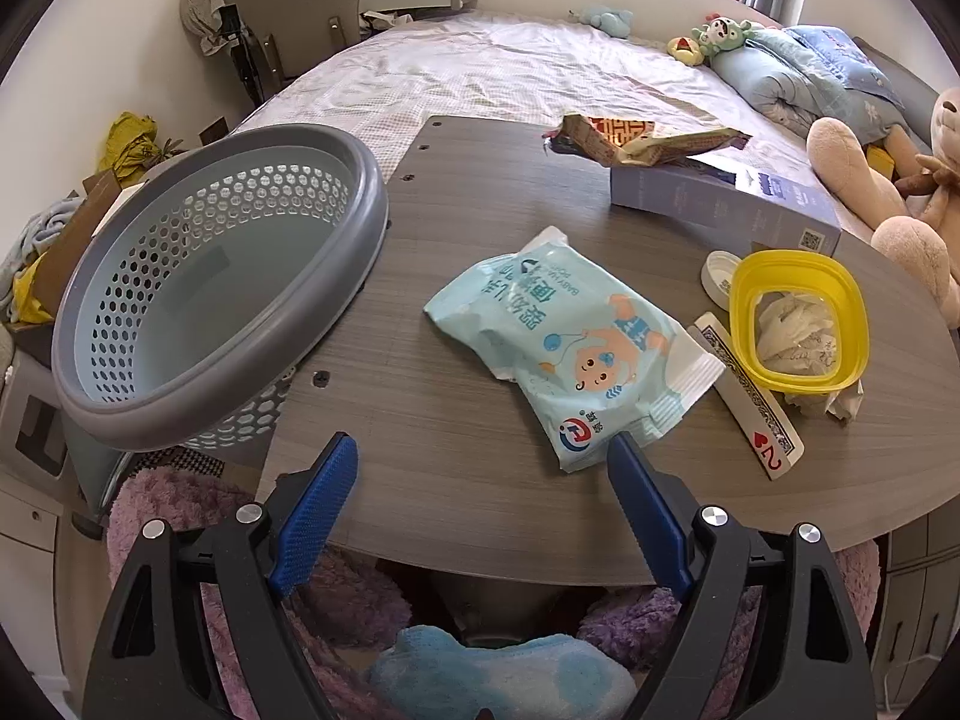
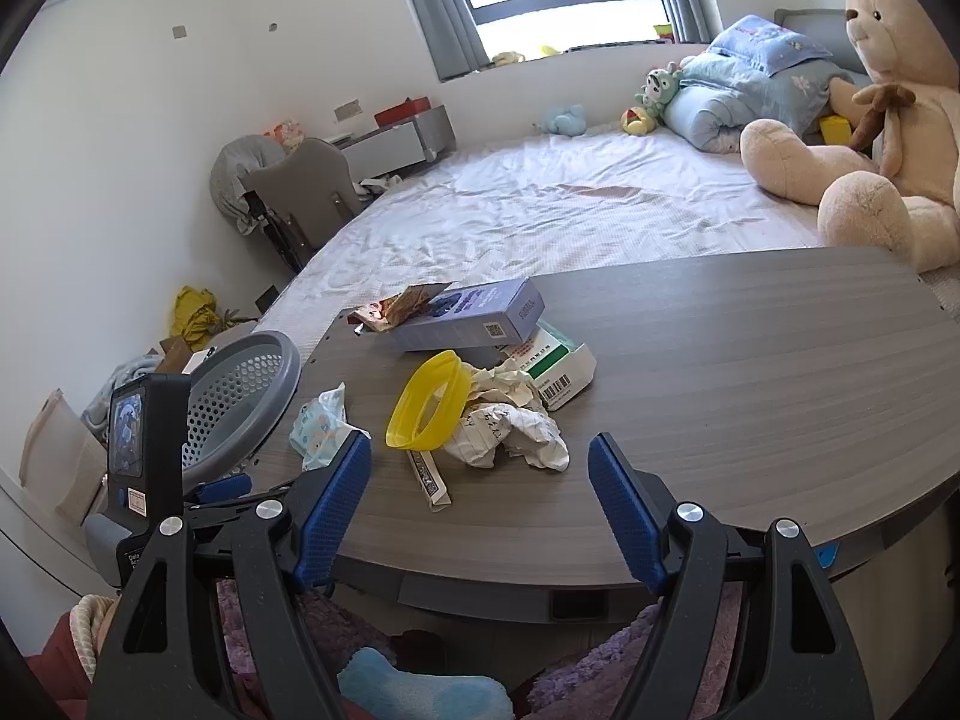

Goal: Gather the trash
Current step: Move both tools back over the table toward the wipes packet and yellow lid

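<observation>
Apparently nothing collected yet. Laundry basket at the counter's left edge looks empty. All trash remains on the counter: baby-wipes pack, yellow tub holding crumpled paper, playing card, torn wrapper, purple box. Left tool spread wide, holding nothing, near the wipes pack. Right tool likewise wide, holding nothing.

Wood-grain table bears wipes pack, perhaps cards.

Both grippers, left and right: black triangular-cutout frames, silver round screws, blue ribbed fingers.
</observation>
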